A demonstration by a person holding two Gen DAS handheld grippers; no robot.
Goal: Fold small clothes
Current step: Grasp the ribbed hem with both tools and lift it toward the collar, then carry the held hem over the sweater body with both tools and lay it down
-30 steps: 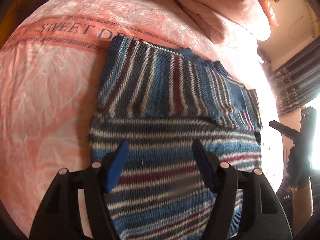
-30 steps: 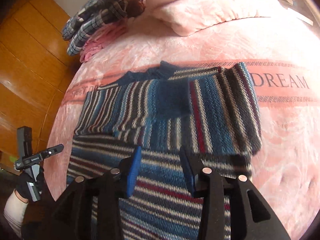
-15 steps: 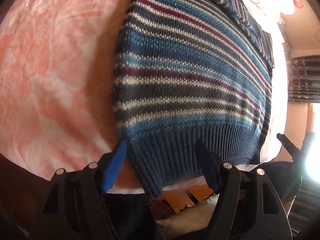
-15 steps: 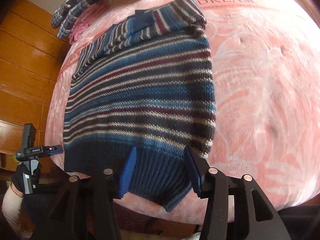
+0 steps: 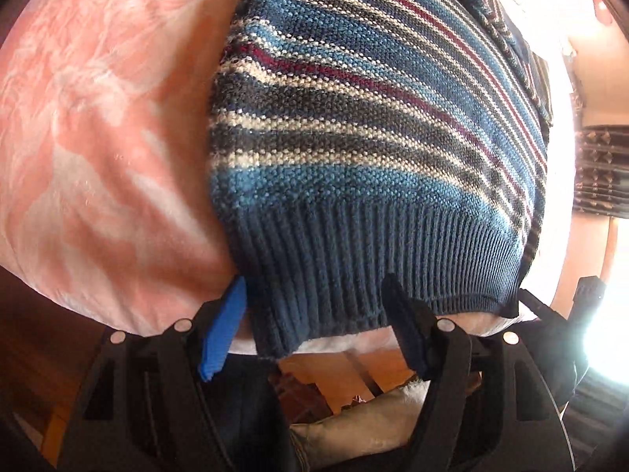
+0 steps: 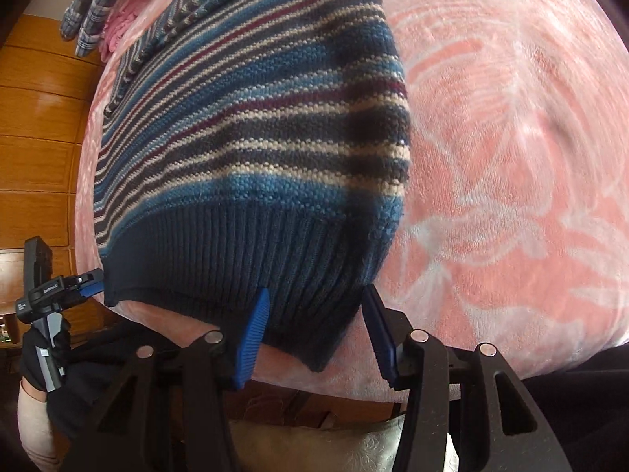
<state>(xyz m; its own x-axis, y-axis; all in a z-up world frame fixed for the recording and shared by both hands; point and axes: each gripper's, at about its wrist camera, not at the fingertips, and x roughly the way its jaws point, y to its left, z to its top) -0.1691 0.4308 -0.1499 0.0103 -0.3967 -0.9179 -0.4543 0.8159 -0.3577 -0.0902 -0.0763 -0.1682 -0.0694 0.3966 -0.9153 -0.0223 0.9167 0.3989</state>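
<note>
Left wrist view: the left tool [image 5: 314,322] is spread wide, holding nothing, its fingers [image 5: 222,330] straddling the near left corner of the sweater [image 5: 373,149]. That ribbed hem corner hangs just past the edge of the bed [image 5: 98,137], between the blue pads. The tool points forward and slightly down along the bed. The sweater lies flat on the pink patterned cover, stripes running across. At far right the other tool shows by the hem's opposite corner, against bright window glare and a dark curtain [image 5: 597,173]. Wooden floor [image 5: 346,373] shows below the bed edge.

Right wrist view: the right tool [image 6: 314,332] is also spread and empty, its pads either side of the hem's right corner. At far left a gloved hand [image 6: 43,350] holds the left tool at the other corner. Wood panelling [image 6: 39,118] stands behind, with plaid clothes [image 6: 94,11] at the bed's far end.
</note>
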